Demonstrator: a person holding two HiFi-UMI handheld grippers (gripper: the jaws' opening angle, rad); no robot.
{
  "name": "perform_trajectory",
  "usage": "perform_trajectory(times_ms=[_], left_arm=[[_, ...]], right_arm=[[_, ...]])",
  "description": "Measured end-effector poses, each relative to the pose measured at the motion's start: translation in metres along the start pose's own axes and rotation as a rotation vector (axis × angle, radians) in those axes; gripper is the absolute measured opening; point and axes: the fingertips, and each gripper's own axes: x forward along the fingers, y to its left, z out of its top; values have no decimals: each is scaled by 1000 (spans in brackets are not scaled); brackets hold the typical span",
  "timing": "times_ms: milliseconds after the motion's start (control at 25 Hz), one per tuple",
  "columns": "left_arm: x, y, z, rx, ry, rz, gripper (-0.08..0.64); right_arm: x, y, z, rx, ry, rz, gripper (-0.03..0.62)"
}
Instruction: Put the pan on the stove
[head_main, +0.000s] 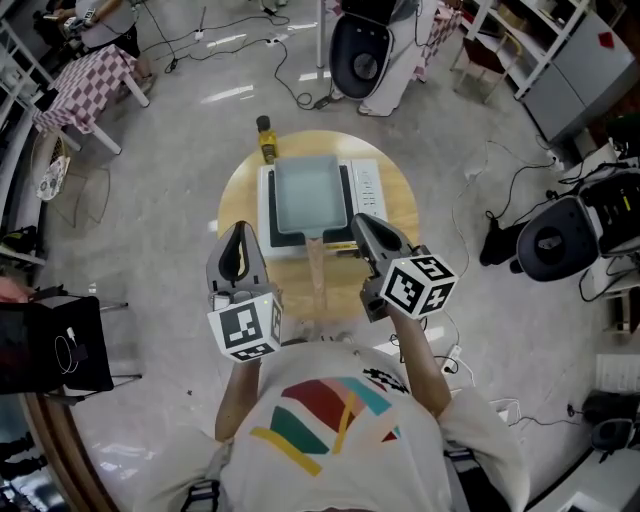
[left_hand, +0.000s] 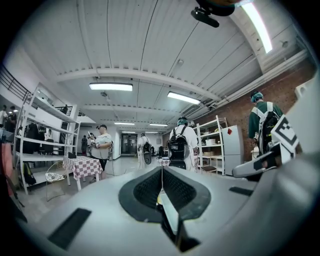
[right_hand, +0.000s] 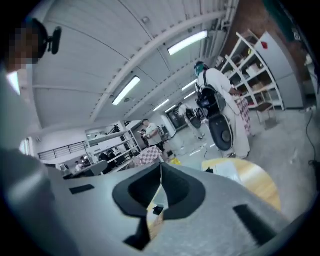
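A square grey pan (head_main: 308, 195) sits on the white stove (head_main: 368, 183) on the round wooden table (head_main: 400, 205). Its wooden handle (head_main: 317, 272) points toward me. My left gripper (head_main: 240, 234) hovers over the table's near left edge, beside the handle, shut and holding nothing. My right gripper (head_main: 358, 222) is just right of the handle at the stove's near corner, also shut and empty. In the left gripper view the jaws (left_hand: 161, 169) meet and point out into the room. In the right gripper view the shut jaws (right_hand: 161, 166) point past the table (right_hand: 255, 182) and stove (right_hand: 226, 170).
A yellow bottle (head_main: 266, 140) stands at the table's far left edge. Cables and black-and-white machines (head_main: 360, 50) lie on the floor around the table. A checked-cloth table (head_main: 85, 85) and shelving (head_main: 520, 40) stand further off. People stand in the room (left_hand: 181, 145).
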Motion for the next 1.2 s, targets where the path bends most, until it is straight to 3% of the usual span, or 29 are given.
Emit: perform_trajectory(times_ms=[240, 360, 640, 960, 1200], left_arm=[[-1, -5, 9, -2, -23, -19, 6], [-2, -11, 8, 4, -23, -38, 6], [-5, -32, -8, -5, 21, -93, 6], [-12, -51, -7, 14, 36, -148, 6], [-18, -48, -8, 17, 17, -135, 6]], right_arm=[[-11, 17, 17, -313, -160, -178, 2], [-13, 28, 19, -399, -200, -217, 2], [-14, 60, 6, -439, -244, -168, 0], [-7, 87, -17, -498, -160, -116, -2], [-7, 98, -30, -503, -112, -78, -2]])
